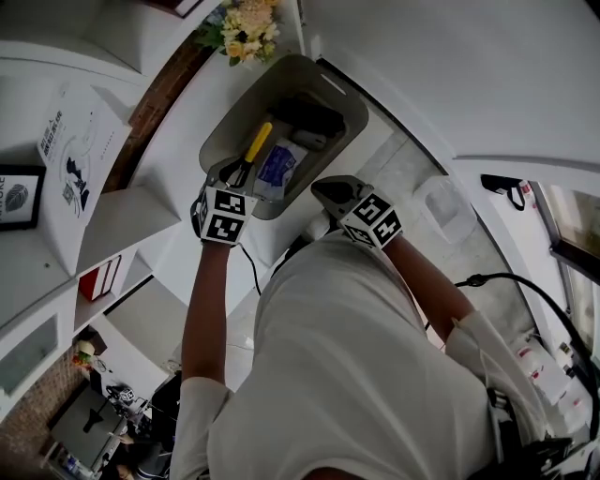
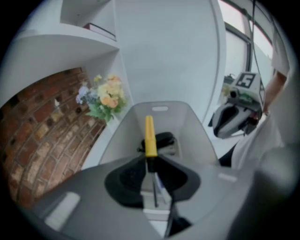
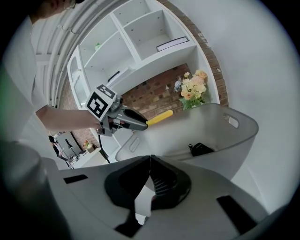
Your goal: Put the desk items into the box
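A grey plastic box (image 1: 352,112) stands on the white desk, holding a black item (image 1: 309,117) and a blue-and-white packet (image 1: 278,167). My left gripper (image 1: 239,173) is shut on a screwdriver with a yellow handle (image 1: 258,141). It points steeply down over the box's near-left rim. In the left gripper view the yellow handle (image 2: 150,136) sticks out past the jaws toward the box (image 2: 126,126) and the black item (image 2: 164,139). My right gripper (image 1: 330,192) hovers beside the box's near edge. Its jaws (image 3: 150,157) meet with nothing between them.
A bunch of flowers (image 1: 246,28) stands just behind the box, against a brick wall (image 2: 42,140). White shelving (image 1: 112,216) runs along the left. A black cable (image 1: 253,272) hangs below the desk edge. A clear container (image 1: 448,208) sits to the right.
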The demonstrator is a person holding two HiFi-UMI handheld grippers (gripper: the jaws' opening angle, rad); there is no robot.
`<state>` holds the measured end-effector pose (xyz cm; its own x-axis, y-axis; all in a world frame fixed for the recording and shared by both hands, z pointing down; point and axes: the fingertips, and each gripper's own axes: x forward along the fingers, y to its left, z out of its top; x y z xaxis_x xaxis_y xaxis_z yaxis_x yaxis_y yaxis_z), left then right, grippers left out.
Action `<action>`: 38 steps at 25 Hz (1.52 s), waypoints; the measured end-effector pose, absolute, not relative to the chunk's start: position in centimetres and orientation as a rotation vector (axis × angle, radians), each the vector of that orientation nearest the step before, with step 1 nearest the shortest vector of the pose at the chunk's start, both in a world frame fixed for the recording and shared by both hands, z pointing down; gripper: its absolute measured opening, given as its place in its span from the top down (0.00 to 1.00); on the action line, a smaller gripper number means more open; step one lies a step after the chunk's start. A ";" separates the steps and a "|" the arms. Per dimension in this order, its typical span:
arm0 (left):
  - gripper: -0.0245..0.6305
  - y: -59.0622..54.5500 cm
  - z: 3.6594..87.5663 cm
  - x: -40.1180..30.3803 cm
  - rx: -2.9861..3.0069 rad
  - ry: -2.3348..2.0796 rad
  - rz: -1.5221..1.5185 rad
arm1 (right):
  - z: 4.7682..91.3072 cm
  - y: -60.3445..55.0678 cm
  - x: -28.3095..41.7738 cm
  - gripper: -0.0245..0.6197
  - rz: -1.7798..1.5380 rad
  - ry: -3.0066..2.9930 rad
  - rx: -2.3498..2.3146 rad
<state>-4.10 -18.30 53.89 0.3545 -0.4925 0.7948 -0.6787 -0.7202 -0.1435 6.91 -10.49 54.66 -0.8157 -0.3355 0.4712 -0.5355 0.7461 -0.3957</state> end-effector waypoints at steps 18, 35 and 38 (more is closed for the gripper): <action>0.84 -19.8 64.1 -2.7 2.167 -0.598 1.778 | 54.0 -11.7 9.1 0.96 0.808 -2.608 0.667; 0.83 -18.7 67.8 -3.4 1.970 -0.375 1.982 | 54.1 -12.6 11.0 0.96 0.831 -2.605 0.686; 0.81 -18.3 67.4 -3.6 1.966 -0.366 1.991 | 53.9 -12.7 10.8 0.96 0.819 -2.611 0.671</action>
